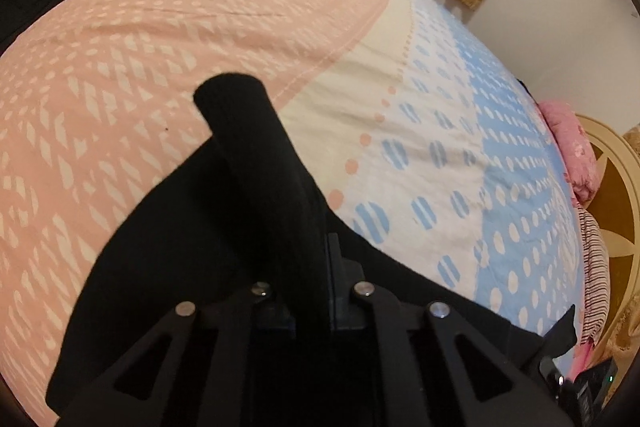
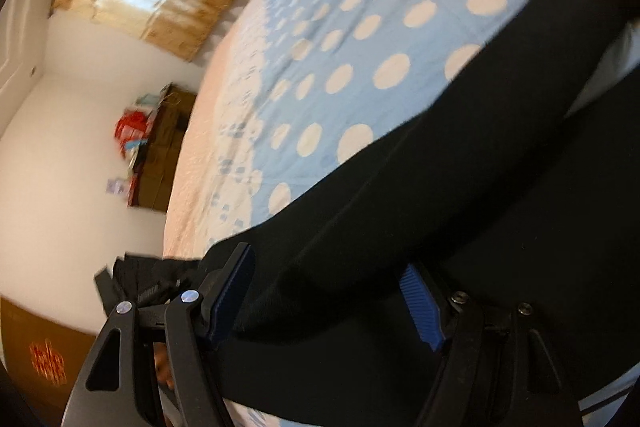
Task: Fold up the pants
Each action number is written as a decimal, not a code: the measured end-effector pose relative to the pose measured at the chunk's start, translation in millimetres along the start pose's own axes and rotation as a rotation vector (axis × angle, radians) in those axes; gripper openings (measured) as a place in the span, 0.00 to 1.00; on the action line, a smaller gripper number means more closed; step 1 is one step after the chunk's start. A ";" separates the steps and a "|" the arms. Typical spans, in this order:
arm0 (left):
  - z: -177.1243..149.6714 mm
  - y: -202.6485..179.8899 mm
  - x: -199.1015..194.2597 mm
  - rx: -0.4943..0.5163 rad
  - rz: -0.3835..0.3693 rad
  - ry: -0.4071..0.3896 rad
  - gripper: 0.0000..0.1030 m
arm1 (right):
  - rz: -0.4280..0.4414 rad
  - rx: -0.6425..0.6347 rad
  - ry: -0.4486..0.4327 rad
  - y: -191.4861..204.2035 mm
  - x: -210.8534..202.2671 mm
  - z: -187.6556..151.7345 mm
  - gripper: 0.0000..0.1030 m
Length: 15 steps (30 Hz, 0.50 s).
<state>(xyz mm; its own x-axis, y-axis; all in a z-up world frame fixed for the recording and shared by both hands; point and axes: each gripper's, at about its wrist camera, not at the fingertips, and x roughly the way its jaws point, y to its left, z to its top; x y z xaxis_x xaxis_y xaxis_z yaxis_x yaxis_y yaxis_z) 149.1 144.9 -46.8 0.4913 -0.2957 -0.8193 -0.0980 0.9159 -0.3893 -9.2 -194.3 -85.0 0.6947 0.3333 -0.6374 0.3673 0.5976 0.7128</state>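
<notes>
Left claw (image 1: 308, 251) pinches the black pants (image 1: 172, 259), whose cuff juts ahead. We see our right claw (image 2: 332, 299) spread wide, straddling the cloth lying crosswise on the bed (image 2: 320, 27).

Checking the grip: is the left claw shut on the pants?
Shut: the left claw pinches a bunched ridge of the black pants, with no gap showing.

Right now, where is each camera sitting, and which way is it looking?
Left wrist: sits on the left hand-held gripper, looks across the pink-and-blue spotted bedsheet toward the curtained window; its fingers clamp the black fabric pants.
Right wrist: sits on the right hand-held gripper, looks along the bed toward the room corner; its blue-padded fingers stand apart around the pants.
Shared: pants, bedsheet, window.
</notes>
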 end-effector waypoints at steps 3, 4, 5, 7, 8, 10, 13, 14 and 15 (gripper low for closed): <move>-10.0 -0.3 -13.5 0.003 -0.050 -0.030 0.07 | -0.079 -0.007 -0.002 10.7 4.4 1.6 0.71; -13.2 -1.4 -18.5 0.014 -0.058 -0.047 0.07 | -0.100 -0.034 0.001 13.6 6.4 1.4 0.71; -16.4 -2.2 -23.5 0.028 -0.057 -0.063 0.07 | -0.119 -0.076 0.005 17.4 8.4 0.5 0.71; -22.3 -3.1 -30.9 0.046 -0.058 -0.087 0.07 | -0.142 -0.150 -0.012 21.0 8.3 -4.5 0.25; -24.4 -2.5 -32.6 0.054 -0.063 -0.092 0.07 | -0.147 -0.165 -0.006 18.9 9.7 -6.4 0.12; -24.8 -0.4 -30.9 0.059 -0.061 -0.091 0.07 | -0.102 -0.135 0.034 5.8 13.7 -8.4 0.08; -18.2 2.9 -31.7 0.037 -0.083 -0.072 0.07 | -0.080 -0.165 0.027 2.4 7.7 -11.2 0.07; -16.9 3.3 -34.5 0.028 -0.089 -0.078 0.13 | -0.081 -0.186 0.021 4.9 4.9 -13.7 0.07; -14.6 3.3 -38.5 0.020 -0.093 -0.091 0.25 | -0.082 -0.213 0.013 7.9 2.6 -16.0 0.07</move>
<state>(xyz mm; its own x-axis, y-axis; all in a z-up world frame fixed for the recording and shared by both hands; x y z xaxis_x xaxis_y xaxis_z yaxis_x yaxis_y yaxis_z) 117.2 155.3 -22.7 0.5741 -0.3549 -0.7379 -0.0317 0.8909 -0.4531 -14.4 -177.0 -85.7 0.6594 0.2857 -0.6953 0.2821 0.7633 0.5812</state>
